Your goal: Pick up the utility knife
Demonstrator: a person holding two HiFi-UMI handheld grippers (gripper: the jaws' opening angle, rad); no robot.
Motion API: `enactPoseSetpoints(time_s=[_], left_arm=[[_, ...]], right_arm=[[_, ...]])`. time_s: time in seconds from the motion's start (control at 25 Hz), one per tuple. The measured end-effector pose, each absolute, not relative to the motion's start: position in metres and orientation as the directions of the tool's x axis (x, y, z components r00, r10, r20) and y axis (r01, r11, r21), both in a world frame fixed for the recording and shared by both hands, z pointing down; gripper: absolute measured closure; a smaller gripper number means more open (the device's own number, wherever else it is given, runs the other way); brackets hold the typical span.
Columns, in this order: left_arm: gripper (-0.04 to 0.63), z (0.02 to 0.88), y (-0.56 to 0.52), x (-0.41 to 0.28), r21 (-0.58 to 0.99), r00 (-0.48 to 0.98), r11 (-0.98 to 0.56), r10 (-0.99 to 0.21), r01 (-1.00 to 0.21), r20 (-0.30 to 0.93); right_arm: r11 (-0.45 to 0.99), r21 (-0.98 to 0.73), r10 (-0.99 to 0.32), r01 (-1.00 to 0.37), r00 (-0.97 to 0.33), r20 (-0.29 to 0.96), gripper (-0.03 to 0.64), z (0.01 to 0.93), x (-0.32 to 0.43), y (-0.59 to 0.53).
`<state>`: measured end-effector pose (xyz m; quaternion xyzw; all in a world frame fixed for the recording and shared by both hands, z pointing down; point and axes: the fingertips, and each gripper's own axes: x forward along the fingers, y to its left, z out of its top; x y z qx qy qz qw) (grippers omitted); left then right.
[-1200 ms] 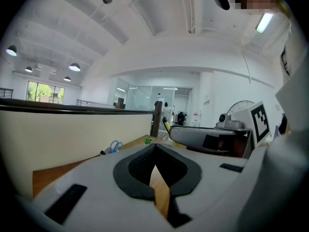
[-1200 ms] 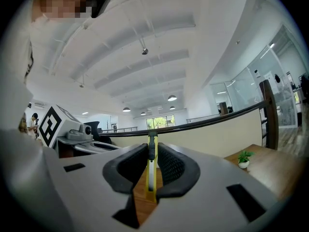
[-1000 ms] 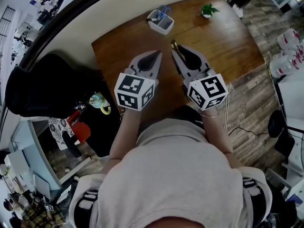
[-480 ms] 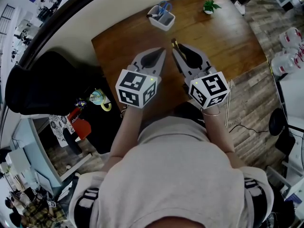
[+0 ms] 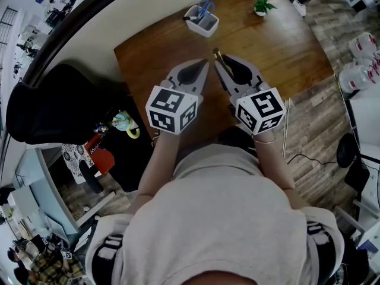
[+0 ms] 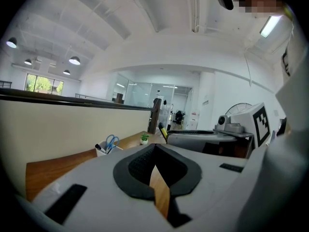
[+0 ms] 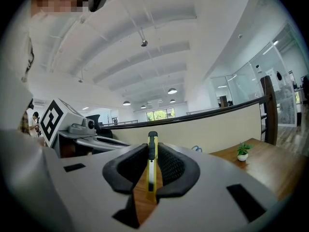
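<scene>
Grip is on! The right gripper [image 7: 152, 151] has the slim yellow utility knife with a black slider [image 7: 151, 173] standing edge-on between its dark ribbed pads, jaws clamped on its flanks, dead centre of the right gripper view. In the head view the knife's nose pokes out past the jaw tips, just above centre frame, over the brown wooden tabletop [image 5: 285, 46]. The left gripper [image 6: 155, 146] sits alongside at centre left, jaws together on nothing, only wood showing beneath.

At the top of the frame are a white square pen pot with blue-handled scissors [image 5: 200, 21] and a small green potted plant [image 5: 262, 8], both well apart from the grippers.

My read is that the grab is made and the knife looks clear of the table, so the pickup is all but done. Next calls for a steady squeeze and a level wrist, so that thin handle doesn't pivot or slip between the pads.
</scene>
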<state>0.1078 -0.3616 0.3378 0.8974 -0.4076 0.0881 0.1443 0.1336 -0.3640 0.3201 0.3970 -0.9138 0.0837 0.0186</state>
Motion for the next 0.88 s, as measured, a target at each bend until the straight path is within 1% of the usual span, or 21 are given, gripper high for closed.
enactPoseSetpoints(time_s=[0.44,0.88], left_arm=[[0.581,0.335,-0.362,0.102,0.217,0.659,-0.622,-0.705,-0.752,0.263],[0.581,0.339,-0.365,0.096,0.226,0.660,-0.620,-0.699,-0.751,0.275]], right_arm=[[0.669,-0.141,-0.718,-0.729,-0.684,0.129,0.540,0.327,0.131,-0.366],[0.674,-0.136,-0.712,-0.726,-0.688,0.144,0.540,0.330,0.125,-0.369]])
